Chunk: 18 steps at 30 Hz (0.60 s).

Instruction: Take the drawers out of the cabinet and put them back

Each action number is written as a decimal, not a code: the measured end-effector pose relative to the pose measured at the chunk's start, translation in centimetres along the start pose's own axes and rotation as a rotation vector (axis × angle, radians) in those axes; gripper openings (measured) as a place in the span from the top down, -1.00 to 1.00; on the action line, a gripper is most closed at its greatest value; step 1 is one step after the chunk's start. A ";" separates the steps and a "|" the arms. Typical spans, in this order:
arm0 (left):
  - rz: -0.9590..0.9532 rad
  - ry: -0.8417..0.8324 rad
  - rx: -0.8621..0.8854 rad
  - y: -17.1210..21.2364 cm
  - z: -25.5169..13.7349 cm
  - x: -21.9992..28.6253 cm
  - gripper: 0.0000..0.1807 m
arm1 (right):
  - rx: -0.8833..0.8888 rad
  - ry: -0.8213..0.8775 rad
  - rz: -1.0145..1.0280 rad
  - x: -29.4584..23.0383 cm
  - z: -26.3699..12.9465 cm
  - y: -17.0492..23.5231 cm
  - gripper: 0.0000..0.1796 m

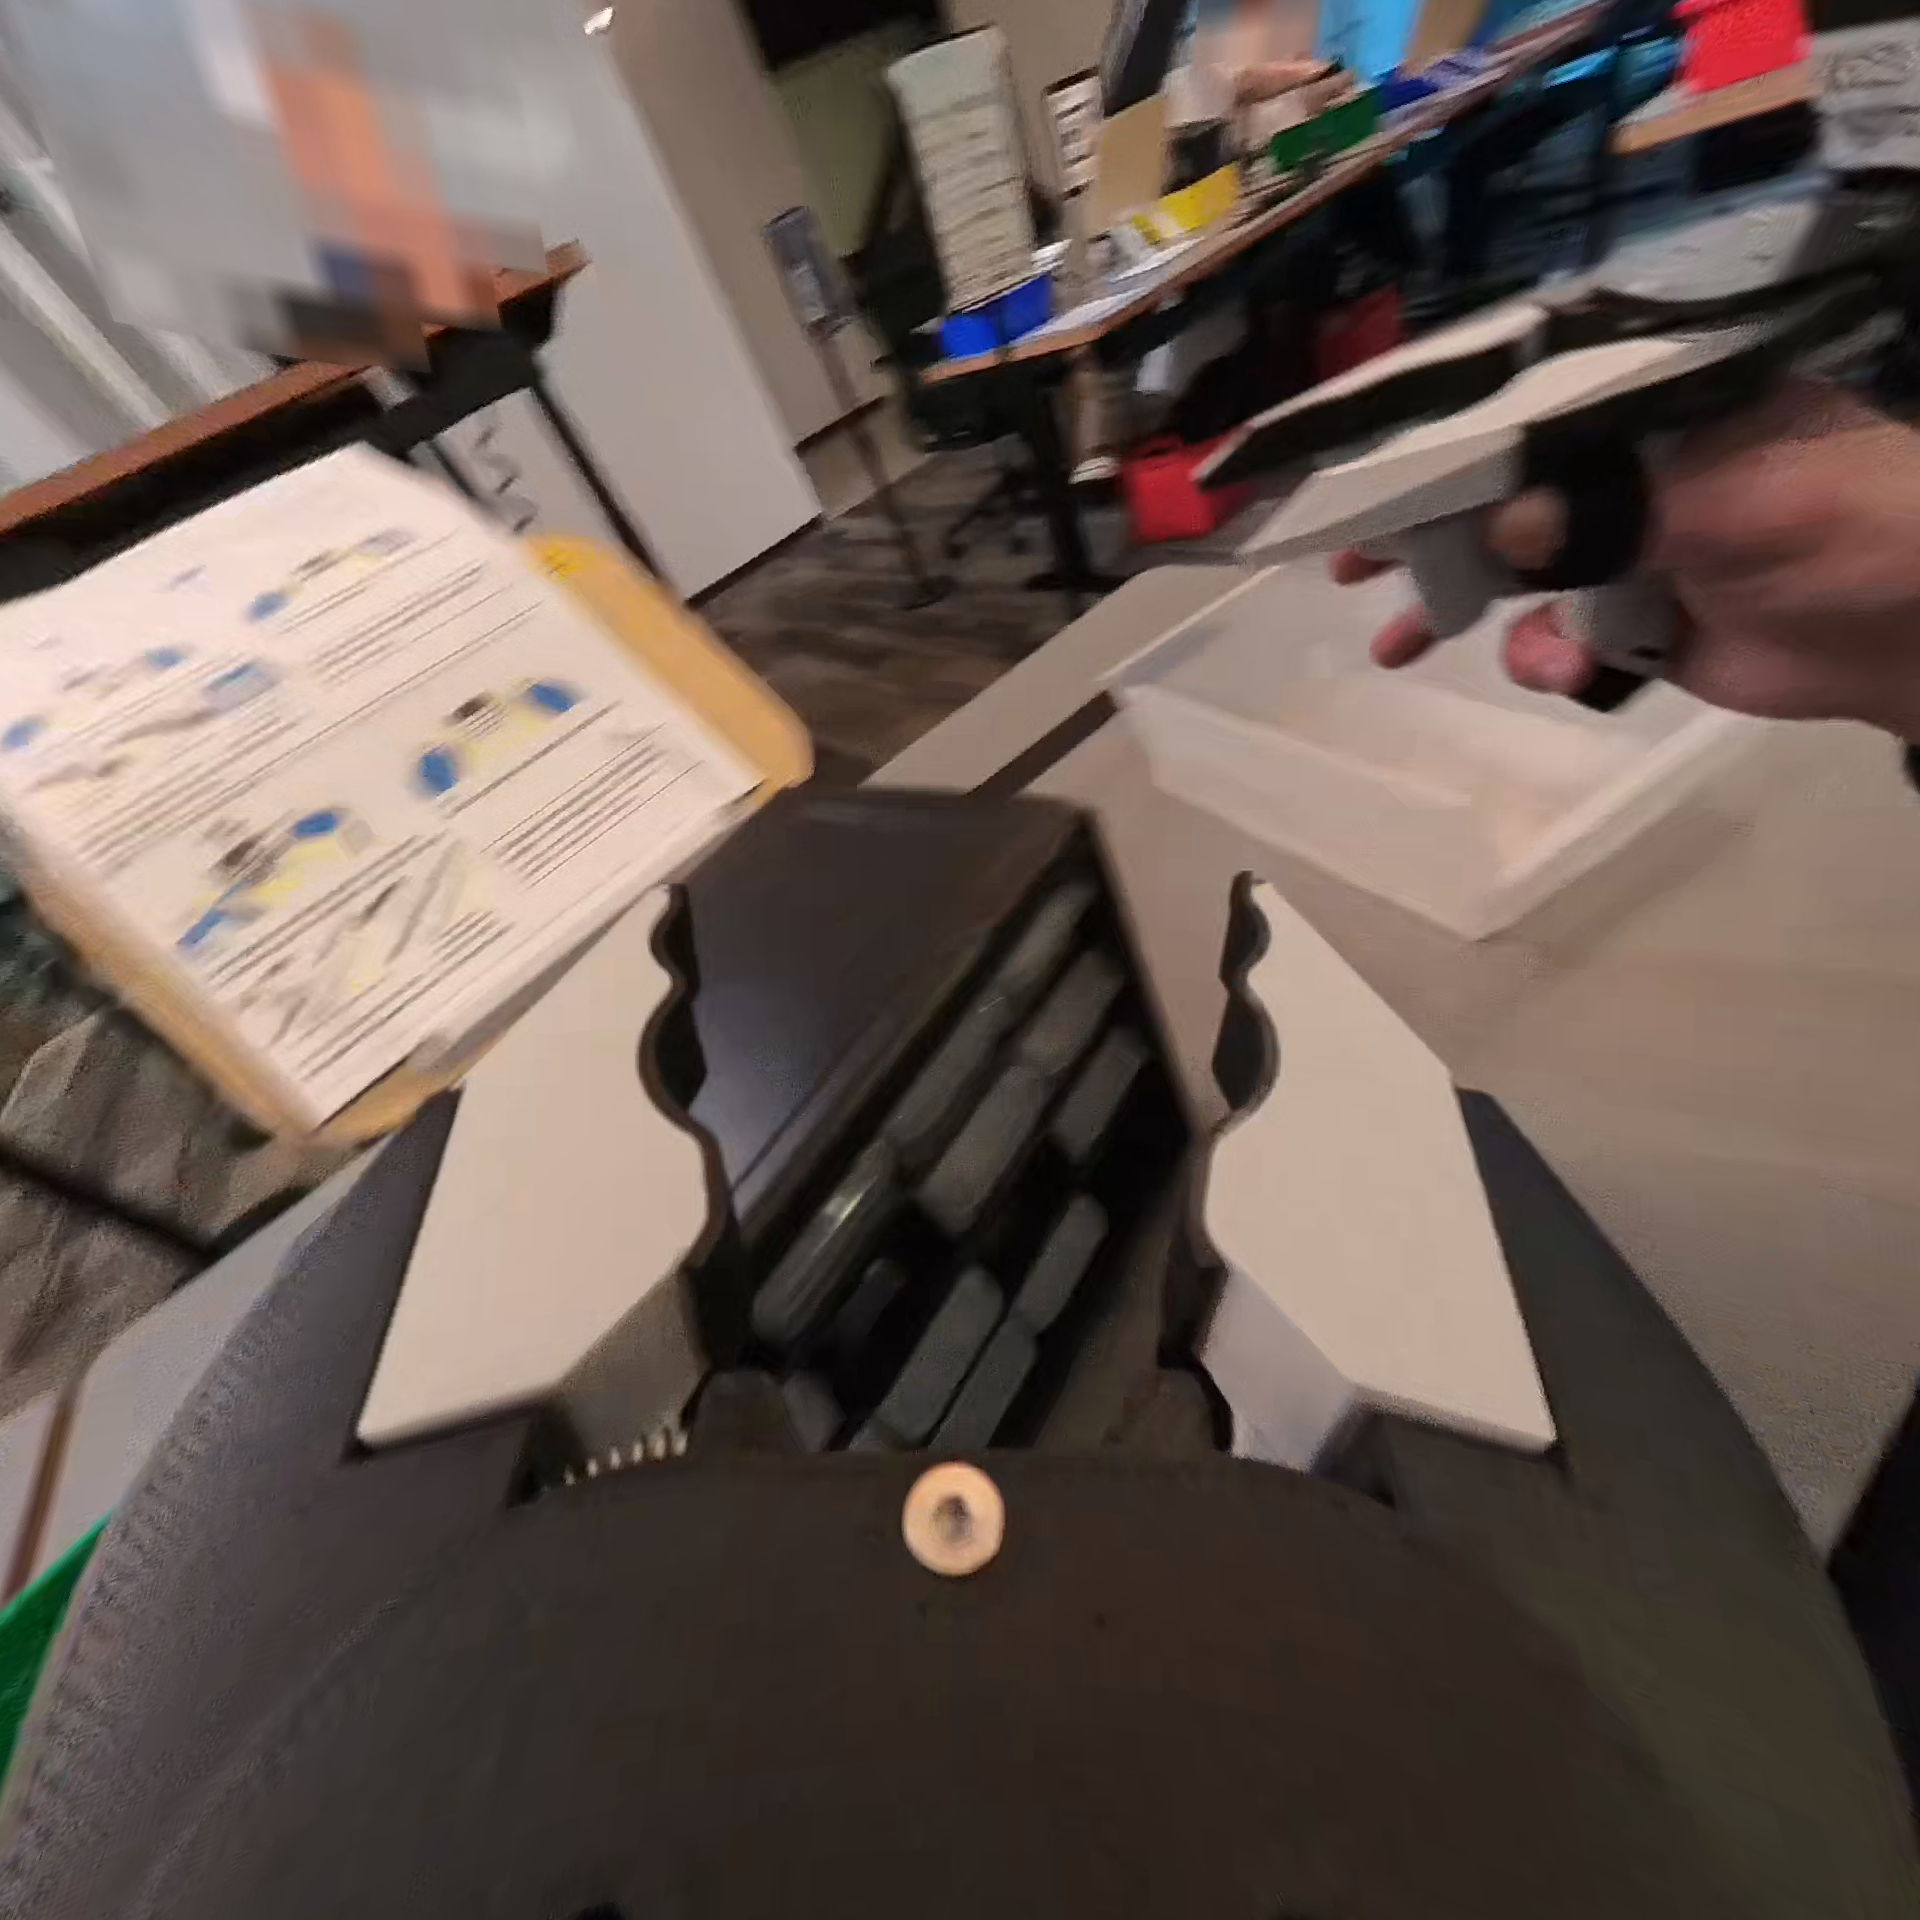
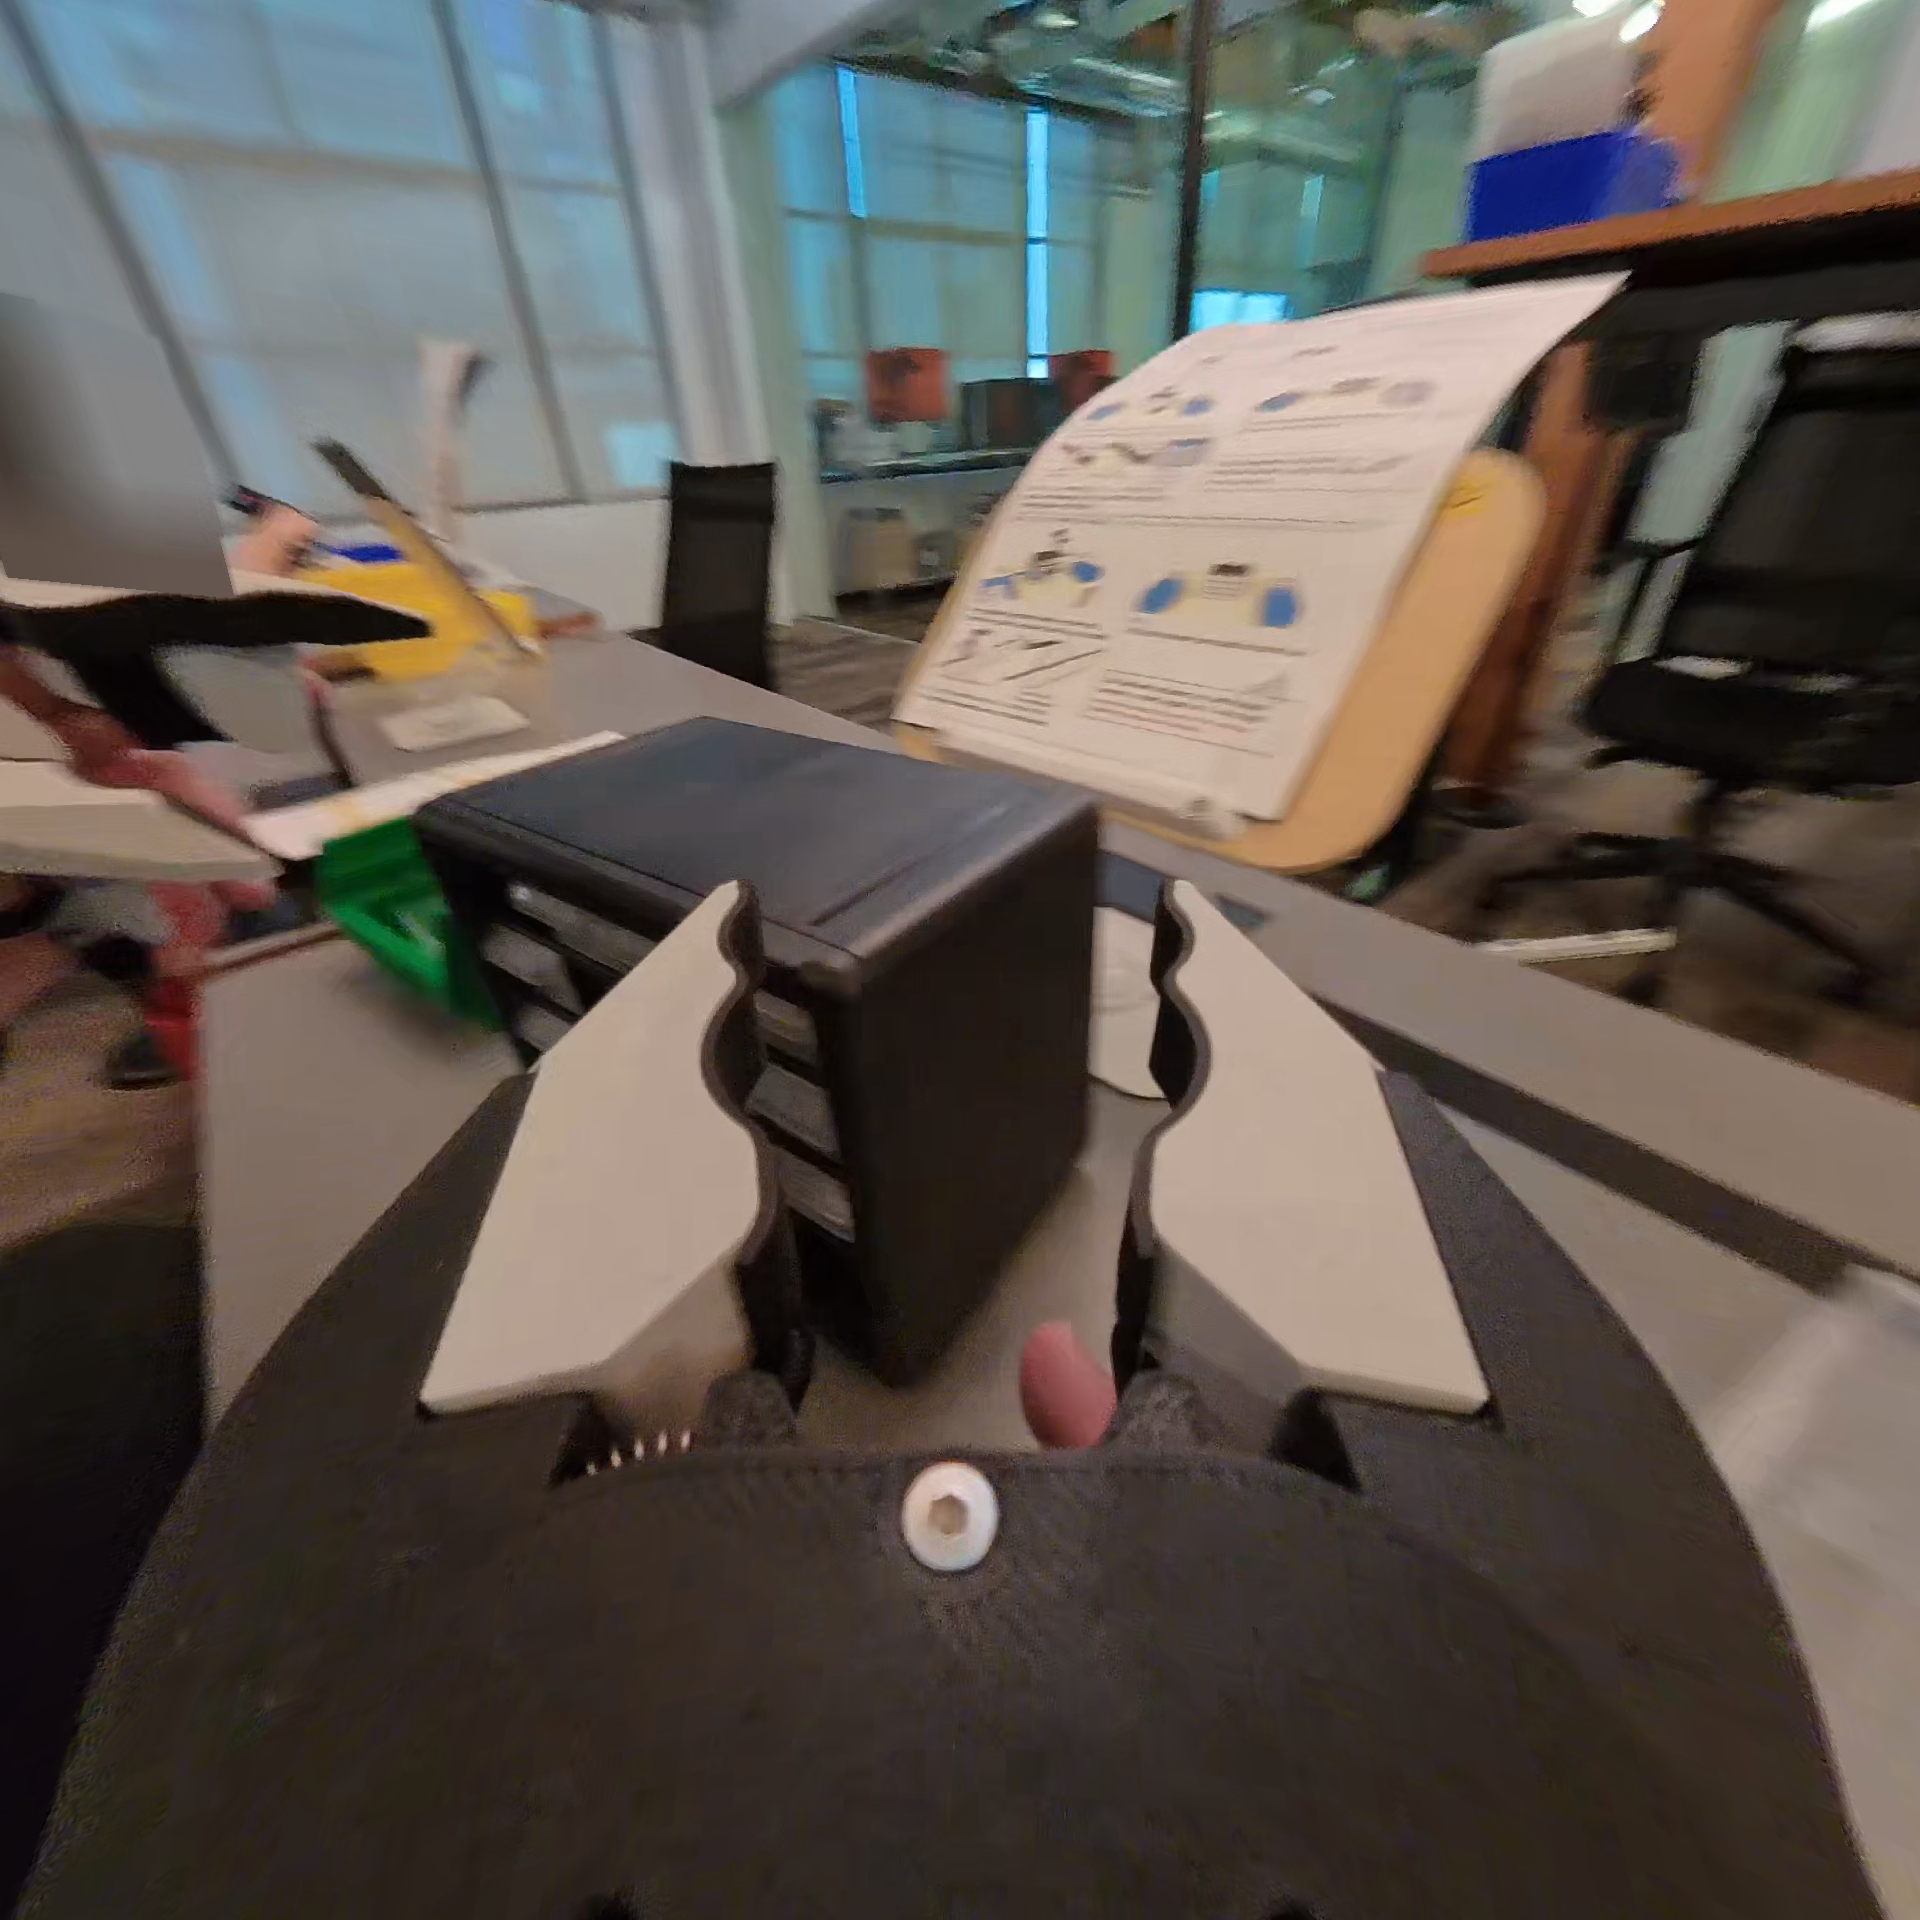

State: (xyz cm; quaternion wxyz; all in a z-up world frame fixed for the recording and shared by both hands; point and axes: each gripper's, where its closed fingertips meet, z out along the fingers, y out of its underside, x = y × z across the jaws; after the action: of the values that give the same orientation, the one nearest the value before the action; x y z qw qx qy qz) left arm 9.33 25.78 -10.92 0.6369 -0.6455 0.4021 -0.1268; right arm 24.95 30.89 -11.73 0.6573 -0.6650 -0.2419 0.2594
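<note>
A small black cabinet (image 1: 873, 956) (image 2: 831, 831) with several grey drawers (image 1: 997, 1153) (image 2: 800, 1101) stands on the grey table. All the drawers that show sit inside it. My left gripper (image 1: 956, 925) is open and empty, held just in front of and above the drawer fronts. My right gripper (image 2: 951, 935) is open and empty, near the cabinet's front right corner. The right gripper also shows in the left wrist view (image 1: 1382, 447), held by a hand. The left gripper shows at the left edge of the right wrist view (image 2: 208, 634).
An instruction sheet on a wooden stand (image 1: 343, 769) (image 2: 1226, 582) stands behind the cabinet. A clear plastic bin (image 1: 1403, 769) lies on the table to the right. A green object (image 2: 400, 914) sits at the cabinet's left. An office chair (image 2: 1766, 644) is beyond the table.
</note>
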 end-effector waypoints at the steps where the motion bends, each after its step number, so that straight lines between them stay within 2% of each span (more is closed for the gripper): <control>1: -0.034 -0.041 -0.026 1.1 -0.9 -2.3 -0.14 | -0.001 -0.044 0.044 -0.9 1.6 0.6 0.12; 3: -0.116 -0.112 -0.118 4.4 -2.0 -6.2 -0.34 | -0.036 -0.074 0.102 -1.6 4.5 2.5 0.00; 5: -0.119 -0.186 -0.198 7.6 -2.8 -8.9 -0.40 | -0.056 -0.125 0.179 -2.6 6.8 4.1 -0.08; 6: -0.151 -0.192 -0.244 9.3 -3.0 -9.5 -0.48 | -0.062 -0.145 0.213 -3.1 7.7 4.7 -0.12; 8: -0.303 -0.099 -0.253 11.3 -2.8 -8.8 -0.46 | -0.051 -0.190 0.259 -4.2 8.9 5.2 -0.11; 10: -0.429 -0.019 -0.235 12.3 -2.2 -8.2 -0.46 | -0.015 -0.217 0.287 -5.3 9.5 5.1 -0.18; 11: -0.449 0.001 -0.216 12.5 -1.9 -8.2 -0.52 | -0.006 -0.199 0.279 -5.4 9.8 5.1 -0.20; 13: -0.436 0.014 -0.210 12.8 -1.6 -8.5 -0.52 | -0.007 -0.172 0.256 -5.5 9.9 5.2 -0.20; 18: -0.537 0.074 -0.134 12.2 -1.6 -9.4 -0.52 | 0.006 -0.156 0.272 -5.9 9.8 5.2 -0.19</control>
State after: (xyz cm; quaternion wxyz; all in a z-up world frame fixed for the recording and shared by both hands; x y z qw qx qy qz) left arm -2.23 32.64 -18.69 0.5213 -0.7645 0.2473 -0.2875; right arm 13.99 34.21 -16.75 0.5971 -0.6675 -0.1993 0.3977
